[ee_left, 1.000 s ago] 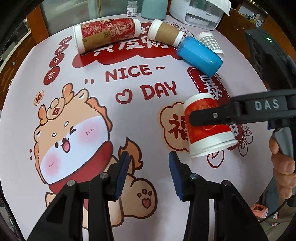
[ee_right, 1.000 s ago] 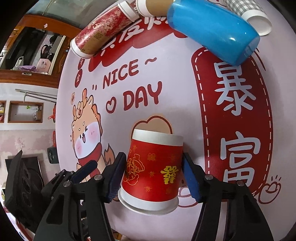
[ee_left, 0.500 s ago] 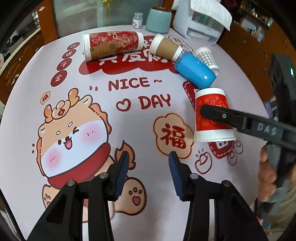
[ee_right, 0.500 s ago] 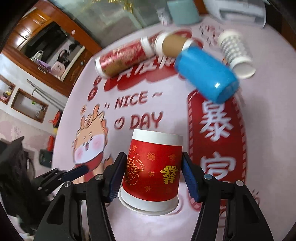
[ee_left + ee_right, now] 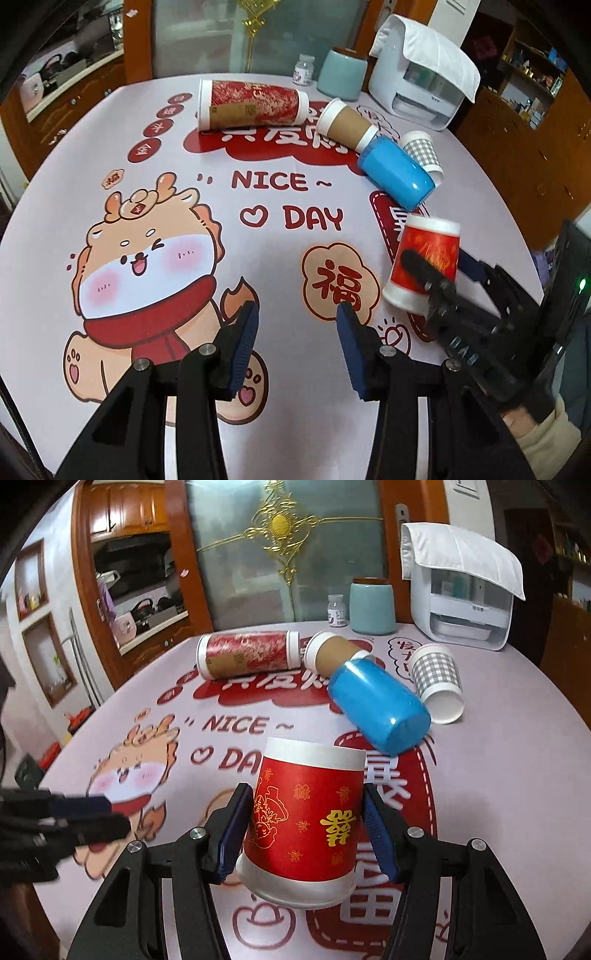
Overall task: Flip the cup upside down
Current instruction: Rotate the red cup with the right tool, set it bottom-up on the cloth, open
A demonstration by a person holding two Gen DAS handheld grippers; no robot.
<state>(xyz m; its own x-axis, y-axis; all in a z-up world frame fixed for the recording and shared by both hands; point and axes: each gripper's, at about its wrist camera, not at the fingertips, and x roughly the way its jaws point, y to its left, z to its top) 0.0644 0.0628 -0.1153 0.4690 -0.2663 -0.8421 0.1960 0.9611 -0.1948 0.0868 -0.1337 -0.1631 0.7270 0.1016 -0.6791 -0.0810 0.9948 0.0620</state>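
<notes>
A red paper cup [image 5: 304, 819] with gold characters and white bands sits between my right gripper's [image 5: 306, 830] blue pads. The gripper is shut on it. The cup is upside down, its closed base up and its wide rim low, tilted slightly just above the mat. In the left wrist view the same cup [image 5: 424, 258] shows at the right, held by the right gripper's black fingers [image 5: 421, 266]. My left gripper [image 5: 297, 339] is open and empty, hovering over the mat left of the cup.
A tall red cup [image 5: 251, 105], a brown cup [image 5: 347, 123], a blue cup [image 5: 397, 175] and a checked cup [image 5: 421, 153] lie on their sides at the back of the round printed mat [image 5: 110, 155]. A teal jar [image 5: 341, 75], small bottle [image 5: 303, 70] and white appliance [image 5: 424, 81] stand behind.
My right gripper has tipped up toward level and drawn back toward the table's near right, carrying the red cup. The left gripper has pulled back and stayed open.
</notes>
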